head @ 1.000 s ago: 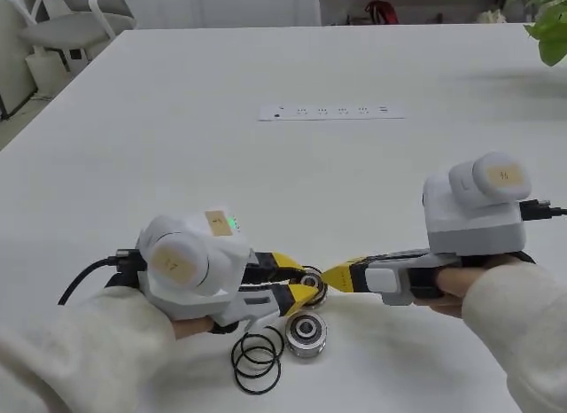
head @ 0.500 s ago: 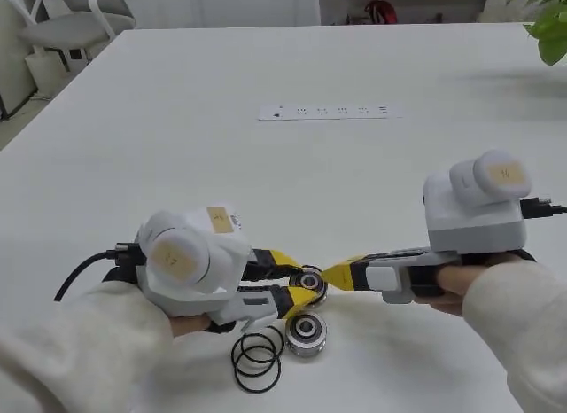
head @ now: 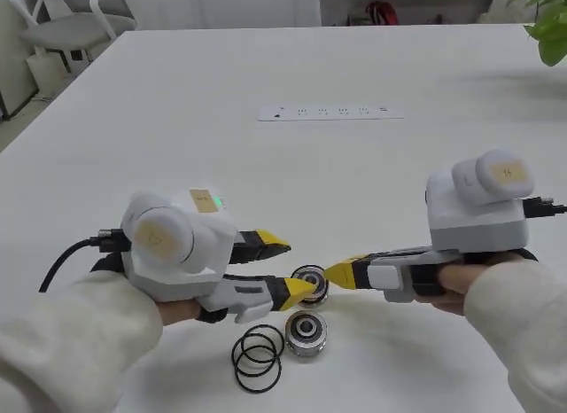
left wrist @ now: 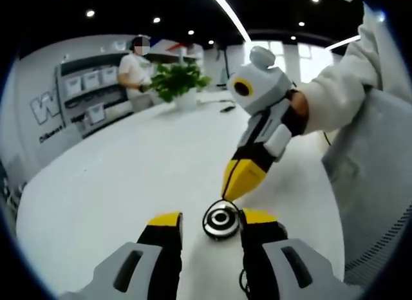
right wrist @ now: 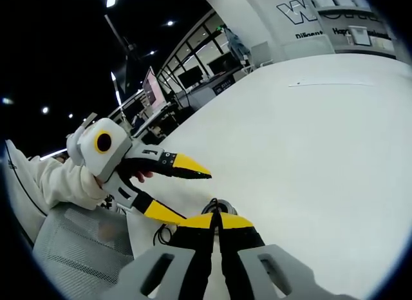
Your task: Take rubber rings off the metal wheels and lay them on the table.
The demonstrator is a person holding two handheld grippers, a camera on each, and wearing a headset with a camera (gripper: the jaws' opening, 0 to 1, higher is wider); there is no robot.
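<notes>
Near the front edge of the table, the left gripper has changed since half a second ago. Its jaws were closed in around the first metal wheel and are now spread wide, one yellow tip above and left of the wheel, the other just below it. The gripper body has also backed off a little to the left.

Left gripper view confirms this: the wheel sits between the spread tips, face toward the camera, and I can't tell whether either tip touches it.

The right gripper is where it was, with its jaws pressed together into one yellow point against the wheel's right rim. Can't tell whether it's nipping a ring there.

The first wheel stands on edge in the same spot as before. Can't tell whether it rests on the table or is propped by the tips.

The second metal wheel hasn't moved and lies flat, just in front of the first, closer to the front edge. The loose black rubber rings are also unchanged, overlapping flat on the table just left of the second wheel.

A white power strip lies well back, toward the far edge.
</notes>
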